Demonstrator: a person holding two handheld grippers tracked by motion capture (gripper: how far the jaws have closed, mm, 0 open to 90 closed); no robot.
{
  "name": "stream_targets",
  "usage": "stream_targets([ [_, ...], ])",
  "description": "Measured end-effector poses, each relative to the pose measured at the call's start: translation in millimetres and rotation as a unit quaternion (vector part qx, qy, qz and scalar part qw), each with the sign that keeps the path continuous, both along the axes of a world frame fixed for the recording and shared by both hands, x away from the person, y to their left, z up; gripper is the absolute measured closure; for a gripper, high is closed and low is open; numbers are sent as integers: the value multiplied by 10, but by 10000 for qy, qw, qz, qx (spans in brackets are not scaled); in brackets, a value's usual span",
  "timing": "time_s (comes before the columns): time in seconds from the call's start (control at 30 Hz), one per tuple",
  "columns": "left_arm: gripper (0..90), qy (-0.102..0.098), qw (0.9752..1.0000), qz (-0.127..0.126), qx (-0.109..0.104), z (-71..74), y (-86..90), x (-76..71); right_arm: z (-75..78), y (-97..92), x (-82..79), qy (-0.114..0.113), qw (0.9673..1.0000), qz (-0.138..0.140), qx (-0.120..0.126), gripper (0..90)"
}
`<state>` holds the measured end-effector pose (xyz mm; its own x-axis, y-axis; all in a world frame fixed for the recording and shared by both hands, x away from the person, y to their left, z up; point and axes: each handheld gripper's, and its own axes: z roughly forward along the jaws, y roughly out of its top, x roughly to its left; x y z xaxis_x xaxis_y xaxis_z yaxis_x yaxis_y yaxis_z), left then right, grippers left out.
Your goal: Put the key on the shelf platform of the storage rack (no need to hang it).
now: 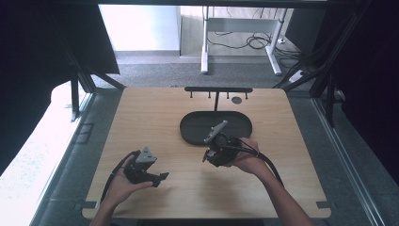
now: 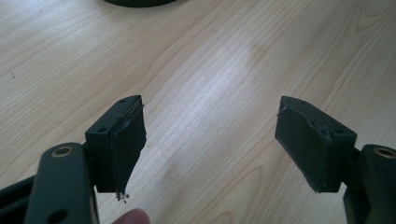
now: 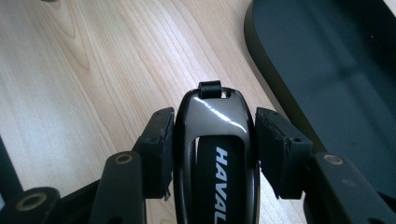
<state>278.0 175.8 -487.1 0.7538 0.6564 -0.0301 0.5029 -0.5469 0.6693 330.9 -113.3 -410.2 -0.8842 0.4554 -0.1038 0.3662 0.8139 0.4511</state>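
A glossy black car key fob (image 3: 212, 121) with white "HAVAL" lettering and a small loop at its tip sits between the jaws of my right gripper (image 3: 215, 112), both pads pressed against its sides. In the high view my right gripper (image 1: 207, 154) hovers over the table just in front of the black oval tray (image 1: 190, 134), pointing left. My left gripper (image 1: 161, 178) rests near the front left of the table. Its jaws stand wide open (image 2: 210, 107) over bare wood, with nothing between them.
The wooden table (image 1: 155, 113) carries the oval tray (image 3: 327, 70) at its middle back and a black T-shaped rack with small hooks (image 1: 218, 89) behind it. A small dark disc (image 1: 236, 100) lies by the rack. The tray's edge (image 2: 135, 2) lies ahead of the left jaws.
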Motion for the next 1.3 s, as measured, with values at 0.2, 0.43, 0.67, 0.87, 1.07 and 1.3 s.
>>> stream_targets([
  [0.2, 247, 16, 10000, -4, 9, -9, -2, 2, 3, 39, 23, 11, 10000, 23, -16, 499],
  [0.43, 246, 68, 10000, -32, 58, -33, -30, 4, -21, 74, 26, 52, 10000, 72, -1, 499],
  [0.67, 245, 83, 9999, -46, 77, -47, -32, 14, -26, 92, 16, 61, 9999, 130, 8, 499],
  [0.87, 244, 115, 9999, -76, 98, -69, -51, 18, -33, 108, 9, 70, 9999, 154, 12, 499],
  [1.07, 244, 171, 9997, -124, 148, -100, -89, 22, -59, 145, 5, 73, 9997, 216, -27, 499],
  [1.3, 244, 174, 9996, -134, 155, -105, -103, 18, -78, 167, -8, 59, 9996, 269, -64, 499],
])
